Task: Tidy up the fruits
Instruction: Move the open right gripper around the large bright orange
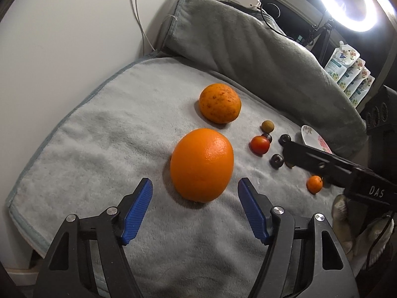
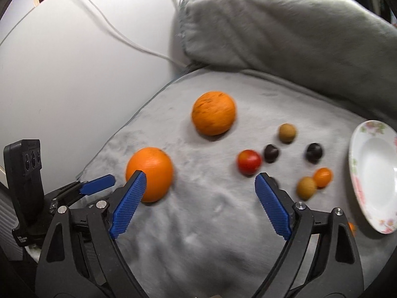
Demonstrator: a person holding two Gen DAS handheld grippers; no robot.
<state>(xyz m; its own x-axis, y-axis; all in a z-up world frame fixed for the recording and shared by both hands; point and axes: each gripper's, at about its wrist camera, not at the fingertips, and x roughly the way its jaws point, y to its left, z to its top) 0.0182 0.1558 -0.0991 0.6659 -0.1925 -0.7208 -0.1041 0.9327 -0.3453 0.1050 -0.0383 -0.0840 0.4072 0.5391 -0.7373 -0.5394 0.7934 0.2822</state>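
The left hand-held gripper [image 1: 194,186], jaws spread and empty, hovers just short of the big orange [image 1: 202,165] on the grey towel [image 1: 99,136], nearer it than the spread right hand-held gripper [image 2: 199,180].

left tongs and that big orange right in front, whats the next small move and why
Probably ease the left tongs forward and down until the blue pads flank the big orange, then close. They stand open just short of it, nothing between them, and the orange sits free on the towel, apart from the speckled orange.
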